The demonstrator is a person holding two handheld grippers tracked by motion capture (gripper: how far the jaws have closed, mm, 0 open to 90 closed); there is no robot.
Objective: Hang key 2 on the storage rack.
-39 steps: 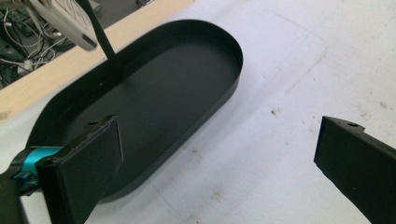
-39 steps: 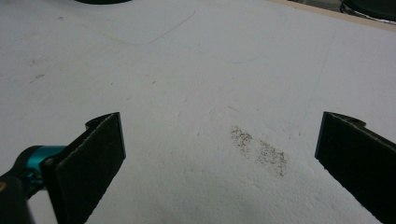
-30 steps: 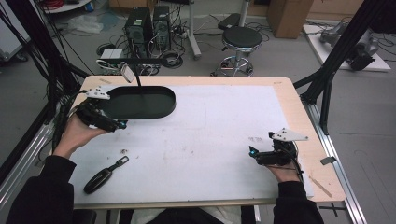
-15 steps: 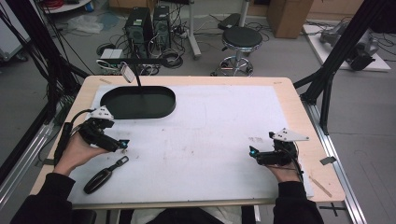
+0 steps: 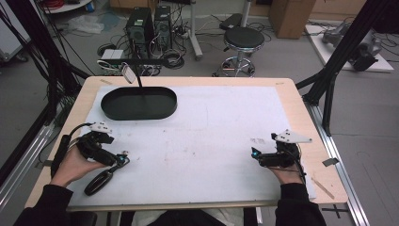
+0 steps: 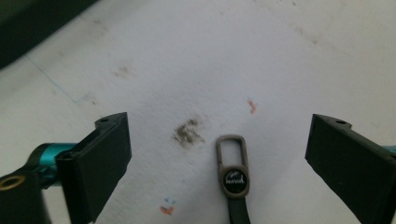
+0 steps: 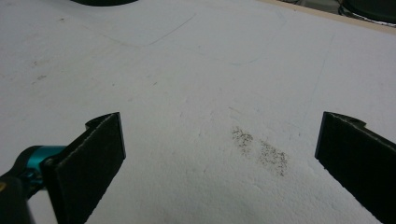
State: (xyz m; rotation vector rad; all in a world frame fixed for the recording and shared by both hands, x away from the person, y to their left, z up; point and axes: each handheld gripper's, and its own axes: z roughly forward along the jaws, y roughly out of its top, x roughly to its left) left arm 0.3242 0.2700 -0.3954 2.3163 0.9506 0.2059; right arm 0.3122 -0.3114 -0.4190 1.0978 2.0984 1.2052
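- The bench [image 5: 301, 108] is a pale wooden top, and a white sheet [image 5: 221, 136] covers it nearly edge to edge, leaving a thin wooden border on all sides. Most of the sheet is bare, so the widest open room lies across its middle and far right.
- A black oval tray [image 5: 139, 103] sits near the far left corner of the sheet, with a thin black stalk [image 5: 136, 77] rising at its far rim. It is well apart from both hands.
- The left claw [image 5: 123, 160], held in the person's left hand [image 5: 75, 165], is low over the near left part of the sheet, close to the near edge. Its jaws have just been closing a little but stand wide and grip nothing.
- The right claw [image 5: 254, 153] hovers at the near right, not far from the sheet's right edge. In the right gripper view its jaws gape wide over bare, faintly smudged sheet.
- The slim black tool with a grey loop end [image 6: 232, 165] lies flat on the sheet at the near left, just by the left claw's tips. In the left gripper view its loop end lies between the two open jaws, nearer the right-hand one, touched by neither. A dark smudge [image 6: 189, 133] marks the sheet just beside the loop.
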